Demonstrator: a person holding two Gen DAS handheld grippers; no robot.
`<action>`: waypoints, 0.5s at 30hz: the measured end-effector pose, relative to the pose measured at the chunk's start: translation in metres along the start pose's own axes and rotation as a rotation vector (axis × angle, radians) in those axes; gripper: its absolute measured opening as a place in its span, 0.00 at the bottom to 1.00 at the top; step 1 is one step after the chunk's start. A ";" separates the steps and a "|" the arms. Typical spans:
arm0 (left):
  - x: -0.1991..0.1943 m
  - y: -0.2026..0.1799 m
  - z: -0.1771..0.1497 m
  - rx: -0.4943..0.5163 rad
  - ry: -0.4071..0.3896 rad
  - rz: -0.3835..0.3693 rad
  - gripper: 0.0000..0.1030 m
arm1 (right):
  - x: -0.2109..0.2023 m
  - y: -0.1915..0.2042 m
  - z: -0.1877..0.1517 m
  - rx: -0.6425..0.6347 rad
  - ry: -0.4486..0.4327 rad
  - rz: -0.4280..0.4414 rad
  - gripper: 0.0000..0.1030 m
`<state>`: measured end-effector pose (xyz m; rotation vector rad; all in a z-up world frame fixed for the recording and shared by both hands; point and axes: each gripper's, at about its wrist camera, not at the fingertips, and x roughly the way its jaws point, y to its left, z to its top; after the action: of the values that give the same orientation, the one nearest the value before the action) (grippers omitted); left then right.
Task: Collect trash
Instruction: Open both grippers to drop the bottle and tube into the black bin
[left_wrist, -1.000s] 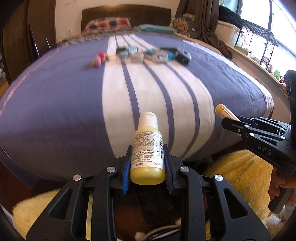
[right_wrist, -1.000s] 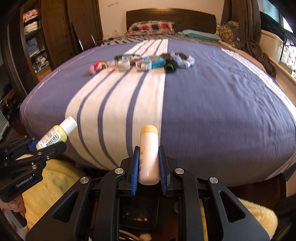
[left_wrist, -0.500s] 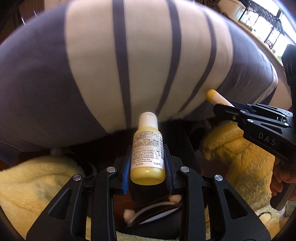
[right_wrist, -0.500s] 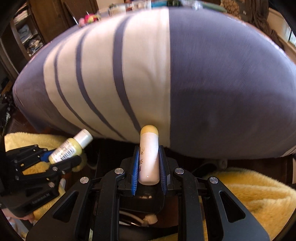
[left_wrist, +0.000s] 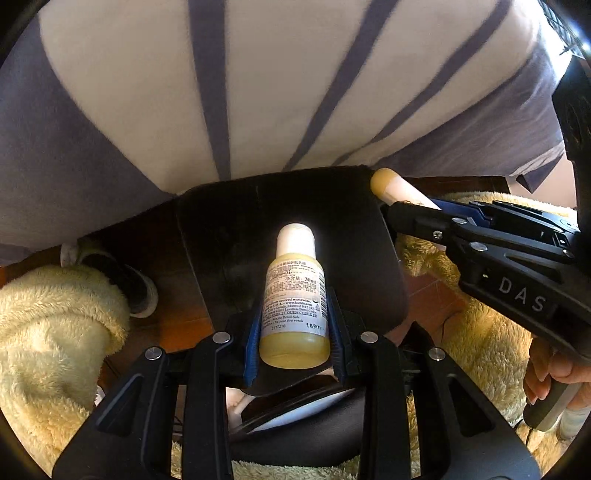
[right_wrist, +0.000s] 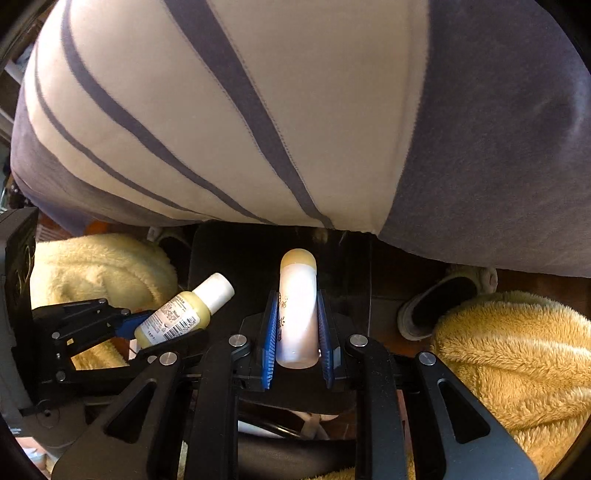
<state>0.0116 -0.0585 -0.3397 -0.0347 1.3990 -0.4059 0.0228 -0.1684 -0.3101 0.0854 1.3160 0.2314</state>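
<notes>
My left gripper (left_wrist: 294, 332) is shut on a small yellow bottle (left_wrist: 294, 302) with a white cap and a printed label. It also shows at the left of the right wrist view (right_wrist: 177, 317). My right gripper (right_wrist: 297, 332) is shut on a white tube (right_wrist: 297, 314) with a yellow cap; the tube also shows at the right of the left wrist view (left_wrist: 399, 190). Both point down over a black bin (left_wrist: 207, 236) with an open lid (right_wrist: 210, 254) standing at the foot of the bed.
The striped purple and white bedspread (left_wrist: 258, 92) hangs close above the bin. Yellow fluffy trouser legs (left_wrist: 48, 332) and slippers (right_wrist: 443, 302) flank the bin on the red-brown floor. A hand (left_wrist: 554, 376) holds the right gripper's handle.
Both grippers have tilted down from the bed top to the floor at its foot. The black bin has come into view under them. Both items stay gripped.
</notes>
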 end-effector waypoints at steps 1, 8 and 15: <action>0.001 0.001 0.000 -0.006 0.003 -0.001 0.28 | 0.000 0.000 0.000 0.002 -0.001 0.000 0.23; -0.007 0.008 0.001 -0.019 -0.018 0.008 0.48 | -0.008 -0.004 0.002 0.005 -0.028 -0.012 0.40; -0.055 0.004 0.009 -0.008 -0.146 0.080 0.74 | -0.041 -0.006 0.006 -0.001 -0.118 -0.075 0.78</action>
<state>0.0154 -0.0406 -0.2870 -0.0142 1.2534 -0.3246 0.0199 -0.1828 -0.2711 0.0477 1.1989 0.1604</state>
